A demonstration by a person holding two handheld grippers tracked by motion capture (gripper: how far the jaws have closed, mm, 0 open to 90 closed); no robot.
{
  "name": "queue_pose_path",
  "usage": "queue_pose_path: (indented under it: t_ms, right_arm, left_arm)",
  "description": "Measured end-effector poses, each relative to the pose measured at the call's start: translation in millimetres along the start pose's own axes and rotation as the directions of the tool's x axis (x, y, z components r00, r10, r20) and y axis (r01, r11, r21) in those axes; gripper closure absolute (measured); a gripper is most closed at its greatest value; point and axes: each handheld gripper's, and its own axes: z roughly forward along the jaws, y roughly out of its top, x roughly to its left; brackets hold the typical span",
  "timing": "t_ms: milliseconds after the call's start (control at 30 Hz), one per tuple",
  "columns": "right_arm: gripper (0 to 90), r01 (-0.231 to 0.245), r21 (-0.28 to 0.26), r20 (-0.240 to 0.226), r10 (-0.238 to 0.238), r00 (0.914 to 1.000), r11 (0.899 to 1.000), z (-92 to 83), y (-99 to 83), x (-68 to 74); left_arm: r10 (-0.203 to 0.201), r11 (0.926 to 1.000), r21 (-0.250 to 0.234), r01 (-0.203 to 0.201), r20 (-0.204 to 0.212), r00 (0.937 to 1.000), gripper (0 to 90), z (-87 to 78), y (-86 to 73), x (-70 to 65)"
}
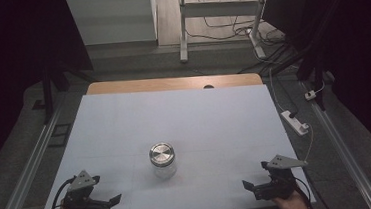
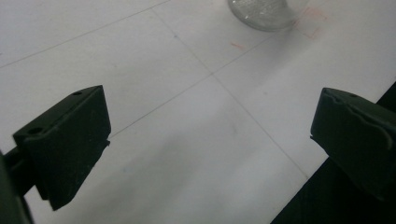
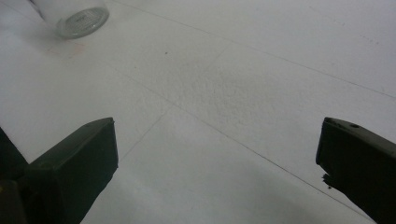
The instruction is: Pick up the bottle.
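A clear glass jar (image 1: pixel 163 162) with a round metal lid (image 1: pixel 161 152) stands upright near the front middle of the white table (image 1: pixel 174 120). My left gripper (image 1: pixel 112 201) rests at the front left corner, open, nothing between its jaws. My right gripper (image 1: pixel 248 187) sits at the front right corner, also open and empty. Both point inward toward the jar and stay well apart from it. The jar's base (image 2: pixel 261 11) shows at the top of the left gripper view and the jar's base (image 3: pixel 81 21) at the top left of the right gripper view.
A bare wooden strip (image 1: pixel 172 83) runs along the table's far edge. A white power strip (image 1: pixel 295 122) lies on the floor to the right. A white desk frame (image 1: pixel 216 17) with loose cables stands behind. Metal rails (image 1: pixel 24 182) flank the table.
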Motion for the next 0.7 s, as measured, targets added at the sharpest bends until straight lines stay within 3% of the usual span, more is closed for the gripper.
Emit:
queue_pose_path:
  t_ms: [367, 700]
  right_arm:
    - [0.0, 0.008, 0.007, 0.0, -0.008, 1.0, 1.0, 0.8, 0.2, 0.8]
    - [0.0, 0.006, 0.007, -0.001, -0.006, 1.0, 1.0, 0.9, 0.3, 0.3]
  left_arm:
    - [0.057, 0.9974, -0.048, -0.053, 0.076, 0.9955, 0.0, 8.7, 7.4, 1.8]
    - [0.081, 0.9951, -0.064, -0.075, 0.09, 0.9926, 0.0, 19.5, 16.6, 0.2]
